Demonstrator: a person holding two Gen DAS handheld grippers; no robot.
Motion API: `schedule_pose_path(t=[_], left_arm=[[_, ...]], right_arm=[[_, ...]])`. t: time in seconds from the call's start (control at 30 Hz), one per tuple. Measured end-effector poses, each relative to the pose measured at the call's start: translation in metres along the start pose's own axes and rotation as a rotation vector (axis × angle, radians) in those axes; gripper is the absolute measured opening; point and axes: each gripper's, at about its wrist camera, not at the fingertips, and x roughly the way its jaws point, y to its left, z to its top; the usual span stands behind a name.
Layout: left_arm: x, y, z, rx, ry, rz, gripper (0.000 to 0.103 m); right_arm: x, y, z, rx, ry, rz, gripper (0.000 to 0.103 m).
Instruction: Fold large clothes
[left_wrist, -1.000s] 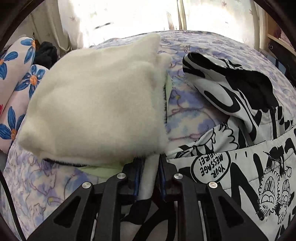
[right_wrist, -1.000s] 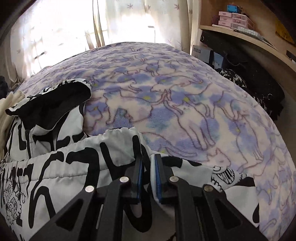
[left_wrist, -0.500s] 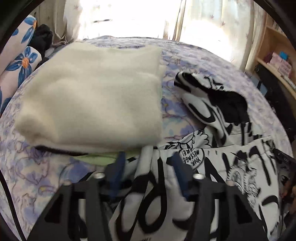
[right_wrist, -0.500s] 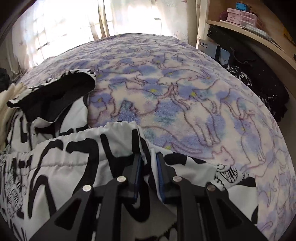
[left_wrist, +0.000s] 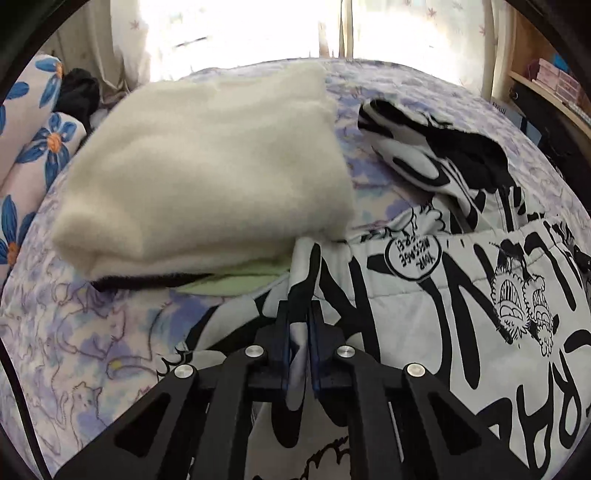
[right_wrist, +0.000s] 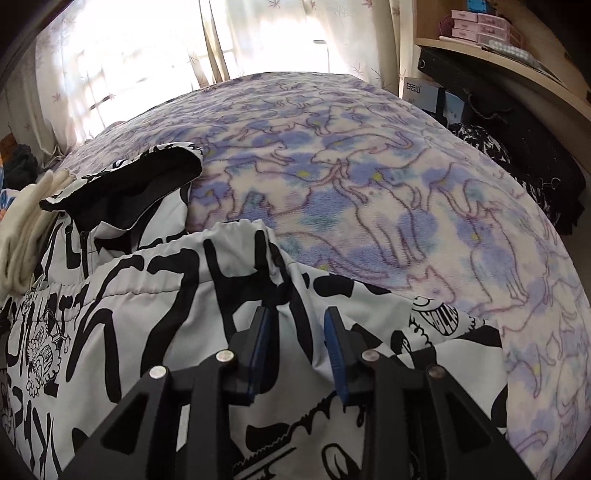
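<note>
On the bed (right_wrist: 424, 192) the black-and-white printed jacket (left_wrist: 461, 295) lies near; the left gripper (left_wrist: 300, 325), just closed, pinches its fabric; the right gripper (right_wrist: 297, 325), opening, straddles a loose ridge

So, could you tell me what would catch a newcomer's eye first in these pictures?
Probably the black-and-white cartoon-print jacket spread over the near part of the bed, with the left gripper pinching a fold of it. Beside it, to the left, sits a folded cream sweater. Under both lies a purple cat-print blanket, bright against the sunlit curtains behind.
</note>
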Motion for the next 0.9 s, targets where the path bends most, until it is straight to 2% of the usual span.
schedule_pose_path(t=[0.1,0.27,0.37,0.43,0.5,0.57,0.63,0.7,0.77,0.87,0.9], left_arm=[[0.012,0.013,-0.01,-0.047,0.014,-0.008,0.009],[0.024,0.028,-0.018,-0.117,0.019,-0.068,0.011],[0.013,0.028,-0.019,-0.132,0.013,-0.045,0.012],[-0.005,0.025,-0.02,-0.145,-0.027,0.017,0.013],[-0.03,0.013,-0.021,-0.119,-0.112,0.076,0.013],[-0.051,-0.005,-0.021,-0.065,-0.196,0.076,0.013],[-0.058,-0.022,-0.018,-0.038,-0.215,0.056,0.013],[-0.049,-0.041,-0.013,-0.008,-0.194,0.023,0.013],[-0.035,-0.054,-0.014,0.024,-0.17,0.057,0.013],[0.011,-0.049,-0.016,0.031,-0.05,0.158,0.014],[0.024,-0.036,-0.018,-0.006,-0.009,0.14,0.014]], right_arm=[[0.005,-0.002,-0.003,0.002,0.006,-0.035,0.03],[0.018,0.002,-0.008,-0.02,0.034,-0.072,0.031],[0.013,0.002,-0.006,-0.022,0.034,-0.065,0.031],[0.0,-0.001,-0.006,0.011,0.014,-0.044,0.031],[-0.015,0.003,-0.007,0.026,-0.019,0.008,0.031],[-0.023,0.015,-0.007,0.0,-0.032,0.032,0.033],[-0.027,0.036,-0.008,-0.045,-0.032,0.089,0.033],[-0.027,0.059,-0.01,-0.084,-0.029,0.145,0.033],[-0.025,0.084,-0.014,-0.148,-0.039,0.162,0.033],[-0.007,0.101,-0.016,-0.22,-0.033,0.075,0.03],[-0.004,0.098,-0.015,-0.217,-0.034,0.056,0.032]])
